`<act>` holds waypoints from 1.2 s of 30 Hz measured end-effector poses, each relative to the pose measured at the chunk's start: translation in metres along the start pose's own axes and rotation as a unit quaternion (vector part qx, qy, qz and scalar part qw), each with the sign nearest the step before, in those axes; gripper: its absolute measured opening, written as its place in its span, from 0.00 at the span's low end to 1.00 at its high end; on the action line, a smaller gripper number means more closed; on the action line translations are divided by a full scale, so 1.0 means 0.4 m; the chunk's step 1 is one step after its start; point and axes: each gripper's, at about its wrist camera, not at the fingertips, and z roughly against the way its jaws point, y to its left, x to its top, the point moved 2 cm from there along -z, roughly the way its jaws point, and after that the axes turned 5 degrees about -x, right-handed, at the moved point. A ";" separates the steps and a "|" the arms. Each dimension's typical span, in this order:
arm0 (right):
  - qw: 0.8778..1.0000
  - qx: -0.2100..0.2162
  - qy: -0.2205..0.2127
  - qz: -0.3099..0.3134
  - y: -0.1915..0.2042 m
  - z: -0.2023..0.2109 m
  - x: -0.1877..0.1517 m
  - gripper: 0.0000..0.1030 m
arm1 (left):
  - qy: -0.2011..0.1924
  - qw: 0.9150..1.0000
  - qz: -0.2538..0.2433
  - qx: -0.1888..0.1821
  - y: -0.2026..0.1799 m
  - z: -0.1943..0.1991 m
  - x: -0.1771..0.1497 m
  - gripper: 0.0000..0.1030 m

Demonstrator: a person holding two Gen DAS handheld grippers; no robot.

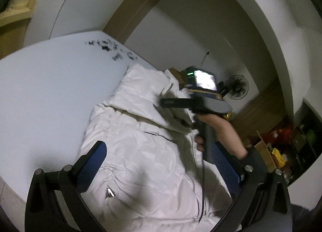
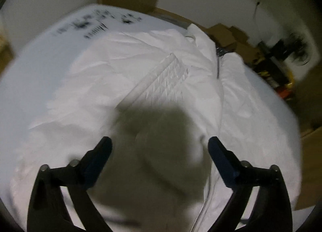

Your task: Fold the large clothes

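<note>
left wrist: crinkled, puffy white jacket (image 1: 145, 151)

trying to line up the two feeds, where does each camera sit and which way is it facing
Left wrist: sits on the left hand-held gripper, looking down and across the white jacket on the table; its open fingers show, plus the person's right hand holding the right hand-held gripper.
Right wrist: sits on the right hand-held gripper, looking down at the jacket; only its open fingers show.
Shared: jacket, table, the black marks at its far edge.
</note>
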 end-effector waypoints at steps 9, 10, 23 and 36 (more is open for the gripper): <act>0.996 0.043 -0.012 -0.076 -0.131 0.020 -0.013 0.19 | 0.006 1.000 0.012 -0.008 0.028 -0.002 -0.003 1.00; 0.991 0.072 -0.013 -0.110 -0.177 0.028 -0.025 0.19 | 0.008 1.000 0.016 -0.008 0.033 -0.014 -0.004 1.00; 0.891 0.151 0.022 -0.427 -0.633 -0.150 -0.357 0.64 | 0.039 0.999 0.002 -0.016 -0.026 -0.108 -0.033 1.00; 0.907 0.279 0.065 -0.308 -0.414 -0.250 -0.180 0.44 | 0.064 0.997 -0.032 0.013 -0.129 -0.130 -0.054 1.00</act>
